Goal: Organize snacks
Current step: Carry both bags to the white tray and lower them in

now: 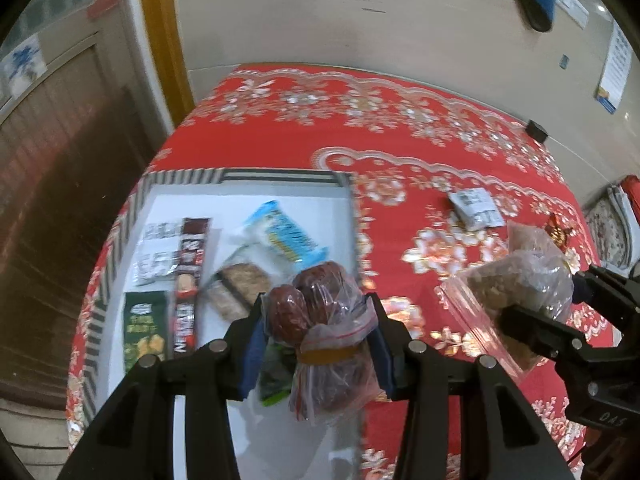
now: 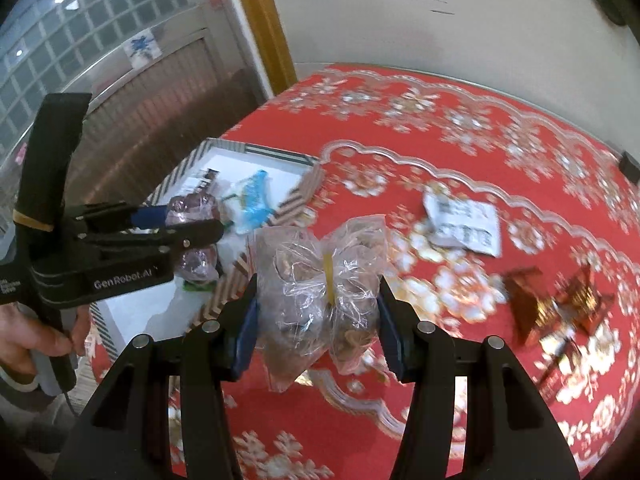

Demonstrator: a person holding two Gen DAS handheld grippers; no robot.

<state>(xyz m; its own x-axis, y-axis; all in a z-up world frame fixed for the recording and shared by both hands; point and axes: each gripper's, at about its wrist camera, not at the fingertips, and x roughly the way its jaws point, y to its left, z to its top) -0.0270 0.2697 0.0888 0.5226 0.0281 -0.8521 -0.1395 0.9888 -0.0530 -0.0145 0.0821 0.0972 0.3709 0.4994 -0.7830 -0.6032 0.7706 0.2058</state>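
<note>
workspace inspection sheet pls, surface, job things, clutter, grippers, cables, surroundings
surface: table under a red floral cloth.
job's things: striped-rim tray holding several snack packets; bag of red dates; clear bag of brown snacks; white packet and a red-gold packet loose on the cloth.
clutter: small black box at the far edge.
grippers: left gripper shut on the date bag over the tray; right gripper shut on the clear bag, held above the cloth.
cables: nothing seen.
surroundings: pale wall, yellow door frame, glass-block window.
</note>
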